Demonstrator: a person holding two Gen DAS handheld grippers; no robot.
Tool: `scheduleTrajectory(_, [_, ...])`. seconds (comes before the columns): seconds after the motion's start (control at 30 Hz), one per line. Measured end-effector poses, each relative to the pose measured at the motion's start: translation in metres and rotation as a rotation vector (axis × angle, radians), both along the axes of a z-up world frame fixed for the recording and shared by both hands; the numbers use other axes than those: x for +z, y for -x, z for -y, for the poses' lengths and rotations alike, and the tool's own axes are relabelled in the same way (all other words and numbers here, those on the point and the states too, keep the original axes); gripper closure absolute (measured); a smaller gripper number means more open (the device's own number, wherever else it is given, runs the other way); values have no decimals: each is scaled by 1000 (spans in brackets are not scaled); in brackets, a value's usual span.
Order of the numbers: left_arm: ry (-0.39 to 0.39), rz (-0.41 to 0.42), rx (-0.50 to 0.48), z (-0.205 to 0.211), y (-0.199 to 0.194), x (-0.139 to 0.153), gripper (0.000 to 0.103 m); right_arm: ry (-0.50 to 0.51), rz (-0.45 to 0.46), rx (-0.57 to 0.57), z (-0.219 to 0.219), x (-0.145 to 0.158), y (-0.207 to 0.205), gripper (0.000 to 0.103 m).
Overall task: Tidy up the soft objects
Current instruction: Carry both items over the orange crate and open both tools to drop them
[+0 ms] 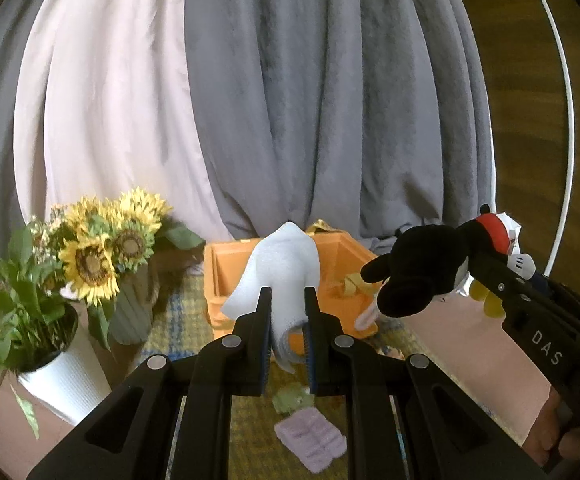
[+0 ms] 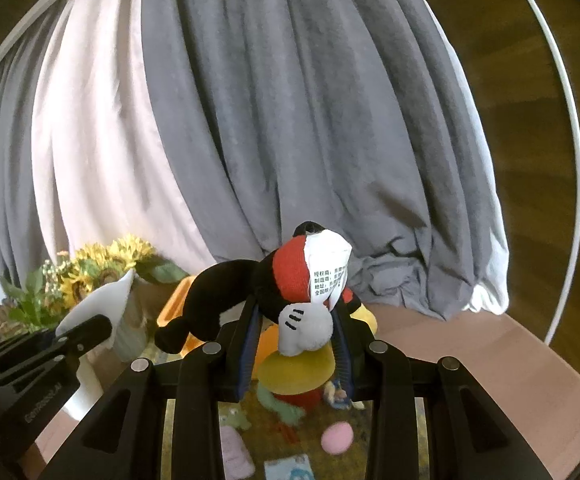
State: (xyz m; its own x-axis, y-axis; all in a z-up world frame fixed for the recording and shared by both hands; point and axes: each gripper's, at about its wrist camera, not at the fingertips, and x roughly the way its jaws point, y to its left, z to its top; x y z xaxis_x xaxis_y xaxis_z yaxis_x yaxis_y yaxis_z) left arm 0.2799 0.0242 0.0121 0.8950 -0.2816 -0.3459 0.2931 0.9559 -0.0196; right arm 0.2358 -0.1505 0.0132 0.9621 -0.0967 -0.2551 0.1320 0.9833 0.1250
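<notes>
A: What have the left tongs (image 1: 287, 312) got?

B: They are clenched on a white cloth (image 1: 280, 276), which hangs in the air in front of the orange box (image 1: 226, 272). The box stands open on a checked mat (image 1: 178, 320), hard against the curtain (image 1: 290, 100).

A: And the right tongs (image 2: 296, 336)?

B: Clenched on a plush mouse (image 2: 290, 292), head hanging left, paper tag (image 2: 328, 268) up. From the left camera the mouse is level with the box's right edge, just beside it.

A: Room to move?

B: Left of the box is tight: sunflowers (image 1: 102, 248) and a white pot (image 1: 62, 380) crowd in. To the right the pink worktop (image 2: 490, 360) is bare out to its rim. Below lie a purple cloth (image 1: 310, 440), a pink ball (image 2: 337, 438) and a green toy (image 2: 286, 406), possibly a frog; it is blurred.
</notes>
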Motion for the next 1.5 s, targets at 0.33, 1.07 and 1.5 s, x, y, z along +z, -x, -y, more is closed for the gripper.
scheduleTrajectory(0.33, [-10, 52, 38, 9, -29, 13, 88, -8, 39, 44, 6, 14, -36, 68])
scheduleTrajectory(1.07, [-35, 13, 51, 8, -145, -6, 88, -3, 1, 117, -1, -1, -156, 68])
scheduleTrajectory(1.5, [-47, -79, 43, 14, -200, -45, 88, 11, -79, 126, -3, -31, -217, 68])
